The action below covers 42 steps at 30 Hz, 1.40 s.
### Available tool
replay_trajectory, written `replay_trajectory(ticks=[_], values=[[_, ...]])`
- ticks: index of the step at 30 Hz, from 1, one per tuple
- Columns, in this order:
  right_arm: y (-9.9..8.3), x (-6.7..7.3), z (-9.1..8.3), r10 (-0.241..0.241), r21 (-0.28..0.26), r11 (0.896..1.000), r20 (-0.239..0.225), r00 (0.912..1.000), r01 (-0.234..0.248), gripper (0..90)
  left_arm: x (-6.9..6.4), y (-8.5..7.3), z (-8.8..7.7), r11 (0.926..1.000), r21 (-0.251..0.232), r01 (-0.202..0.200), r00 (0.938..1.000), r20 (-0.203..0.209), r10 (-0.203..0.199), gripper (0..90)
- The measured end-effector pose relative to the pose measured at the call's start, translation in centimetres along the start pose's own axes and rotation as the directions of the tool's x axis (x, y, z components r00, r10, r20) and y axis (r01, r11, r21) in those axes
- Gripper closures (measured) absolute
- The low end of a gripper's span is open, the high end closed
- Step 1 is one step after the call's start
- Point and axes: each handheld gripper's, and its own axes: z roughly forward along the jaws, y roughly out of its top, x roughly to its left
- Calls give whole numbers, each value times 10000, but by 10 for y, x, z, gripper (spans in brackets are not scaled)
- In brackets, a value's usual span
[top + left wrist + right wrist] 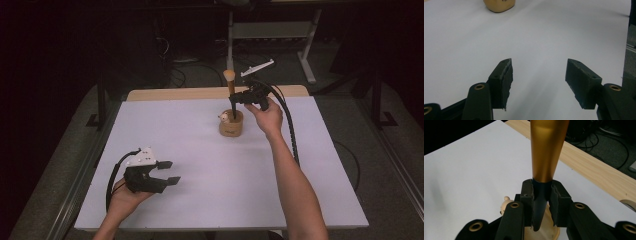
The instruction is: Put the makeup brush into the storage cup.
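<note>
Left gripper (167, 172): it rests low at the near left of the white table (200, 165), held in the person's left hand (125, 195). Its jaws are spread, with nothing between them. The left gripper view confirms this: bare white surface lies between the two pads, and the base of the wooden holder (499, 5) appears at the upper edge, well apart.

Right gripper (235, 100): held in the right hand (267, 117) at the far centre of the table, directly above the wooden holder (231, 125). The high view shows the brush (230, 87) standing upright, its light tuft uppermost. The right gripper view adds the grip detail: the jaws pinch the dark lower handle of the brush (546, 152) just below its gold section, with the holder's rim (554, 231) under the tip and a small pale figure (505, 205) beside it.

Surface and room: a wood strip (210, 92) borders the table's far edge. The room is dark; cables (190, 70) and a desk frame (272, 30) lie on the floor beyond.
</note>
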Motion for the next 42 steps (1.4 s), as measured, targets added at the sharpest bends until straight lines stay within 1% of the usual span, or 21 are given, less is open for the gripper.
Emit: replay_trajectory(ticks=[1,2,3,4,5,6,7,8,9,13,15,20,25,28,29,31,34,35,37,42], values=[[-2,-2,1,-68,8,10000,-67,10000,68,735,0,0,0,10000,32,0,10000,-4,0,383],[-3,-3,1,39,38,10000,-53,10000,-39,735,0,0,0,10000,34,-6,10000,3,6,383],[-5,-3,2,9,47,10000,15,10000,-9,735,1,0,0,10000,57,-38,10000,-2,38,383],[-7,-5,3,-49,33,10000,-30,10000,50,735,0,0,0,10000,78,-37,10000,-2,37,383],[-8,-4,3,94,95,9999,-46,9999,-94,735,0,0,1,10000,51,1,10000,6,-1,383],[-9,-5,4,-34,68,10000,-42,10000,34,734,-1,0,1,10000,61,49,10000,32,-49,383],[-10,-5,4,81,152,9999,3,10000,-81,735,-1,0,1,10000,53,27,10000,25,-27,383],[-12,-6,4,-23,73,10000,-4,10000,23,734,-1,0,2,10000,47,47,10000,34,-47,382],[-12,-6,5,84,87,9999,-5,10000,-84,735,-1,0,2,10000,47,58,10000,38,-58,383],[-17,-8,6,91,81,9999,-23,10000,-90,734,0,0,2,10000,41,32,10000,56,-32,381],[-18,-8,6,235,119,9997,-33,9997,-234,735,0,0,3,10000,67,3,10000,63,-4,381],[-20,-7,8,213,128,9997,-30,9998,-212,734,-1,0,3,9999,105,30,10000,88,-31,381],[-24,-6,10,358,174,9992,-106,9993,-357,734,-1,-1,3,9999,97,87,9999,88,-87,380],[-27,-7,13,330,200,9993,-120,9994,-327,734,-1,-1,4,9999,86,70,9999,90,-71,379],[-29,-8,13,223,155,9996,-161,9996,-220,734,-1,-1,4,9999,110,58,9999,92,-59,379],[-30,-7,15,332,255,9991,-142,9993,-328,734,-1,-1,4,9999,102,57,9999,95,-58,379],[-33,-8,18,252,277,9993,-157,9996,-248,734,-1,-1,4,9999,90,76,9999,90,-77,379],[-33,-6,18,427,319,9986,-174,9989,-421,734,-1,-1,3,10000,82,44,10000,81,-45,379],[-34,-6,19,349,311,9989,-184,9992,-343,734,0,-1,3,9999,100,26,10000,86,-27,379],[-39,-5,23,430,444,9981,-163,9989,-422,734,-1,-1,4,10000,68,56,9999,107,-57,379]])
